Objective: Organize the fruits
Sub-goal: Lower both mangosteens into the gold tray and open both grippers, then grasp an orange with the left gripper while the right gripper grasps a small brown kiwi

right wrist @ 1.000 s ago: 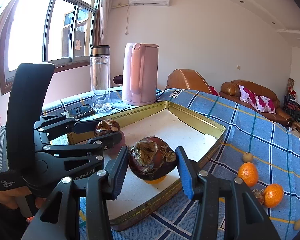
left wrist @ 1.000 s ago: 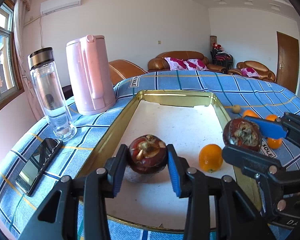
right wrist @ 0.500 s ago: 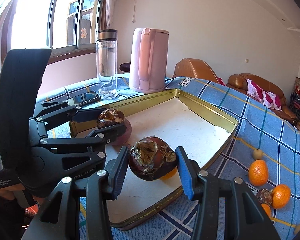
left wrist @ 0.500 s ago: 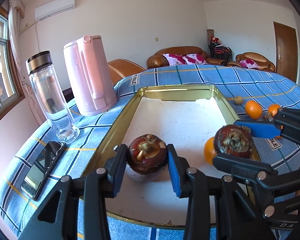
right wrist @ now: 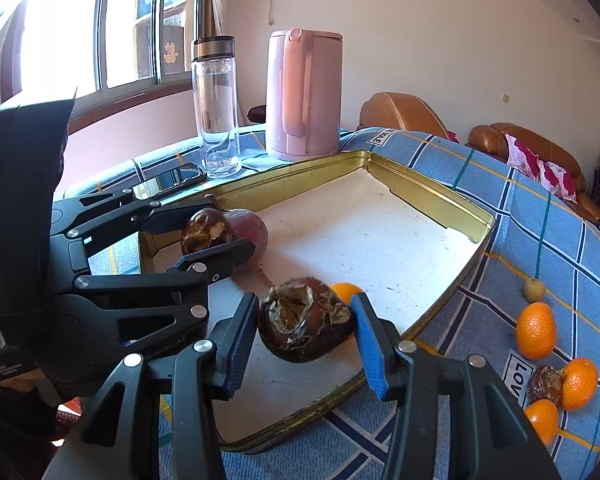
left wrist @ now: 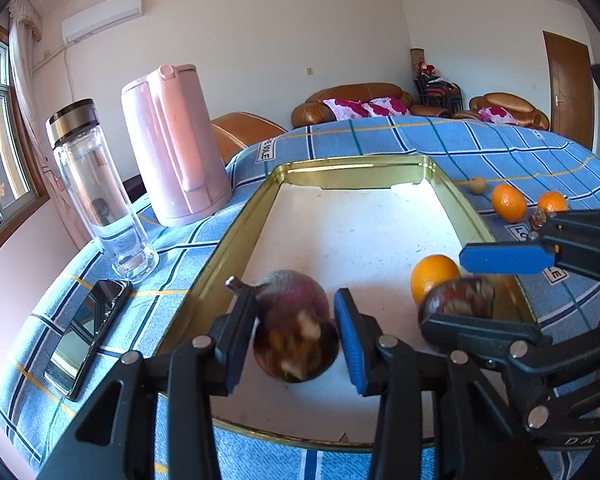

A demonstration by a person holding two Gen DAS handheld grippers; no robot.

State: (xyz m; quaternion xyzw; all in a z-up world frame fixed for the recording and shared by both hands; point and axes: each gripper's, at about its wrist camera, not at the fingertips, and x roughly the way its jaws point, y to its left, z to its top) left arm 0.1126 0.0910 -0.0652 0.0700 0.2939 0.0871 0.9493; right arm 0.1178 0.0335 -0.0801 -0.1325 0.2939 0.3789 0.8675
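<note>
Both tongs sit low over the gold-rimmed rectangular metal tray (left wrist: 242, 232) with its white floor, on the blue checked tablecloth (right wrist: 540, 216). The left gripper (left wrist: 296, 332) has its fingers spread apart; the dark purple mangosteen (left wrist: 296, 336) between them looks blurred and tipped, with a gap showing beside each pad, so it seems loose rather than pinched. Whether it rests on the tray floor I cannot tell. The right gripper (right wrist: 306, 330) is also parted, and a second dark, dry-capped mangosteen (right wrist: 306, 328) sits between its blue pads with daylight on either side, low in the middle of the right wrist frame. Just behind that fruit a small round orange (right wrist: 346, 292) lies inside the tray. More oranges (right wrist: 536, 330) lie on the cloth at the right edge. At upper left stand a clear glass bottle (left wrist: 96, 196) and a pink electric kettle (left wrist: 172, 148), with a black phone (left wrist: 84, 328) lying flat nearby.
</note>
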